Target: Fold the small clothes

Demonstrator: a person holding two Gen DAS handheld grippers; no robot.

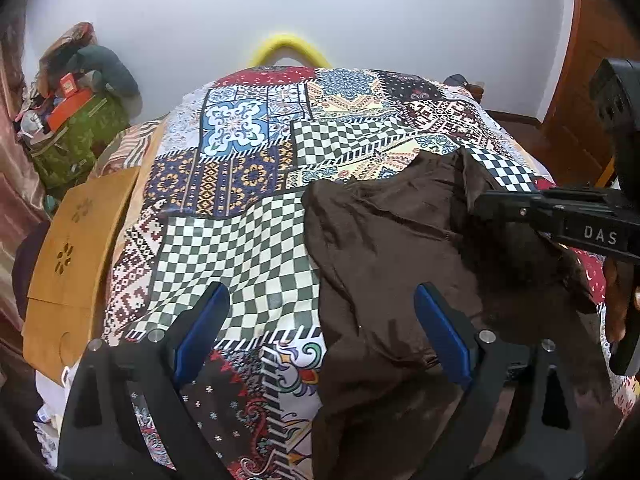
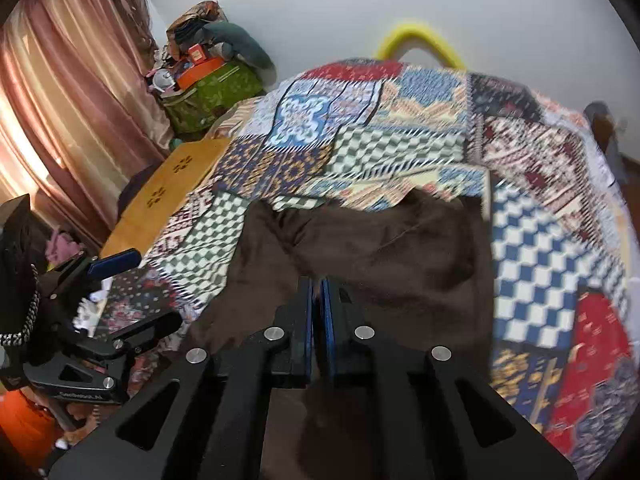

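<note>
Brown garment [image 1: 384,248] rumpled on bed [image 1: 240,240]. My right tool [image 2: 318,284] is clamped on its cloth; left tool [image 1: 322,304] gapes over the near edge. I'd pull taut, flatten wrinkles, then fold.

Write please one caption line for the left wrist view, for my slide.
Open left gripper over the brown garment's edge on a patchwork bedspread; right gripper pinches its far side.

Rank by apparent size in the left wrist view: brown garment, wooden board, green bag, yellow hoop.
1. brown garment, though it lies nearest the camera
2. wooden board
3. green bag
4. yellow hoop, partly hidden behind the bed, so its full extent is unsure
</note>
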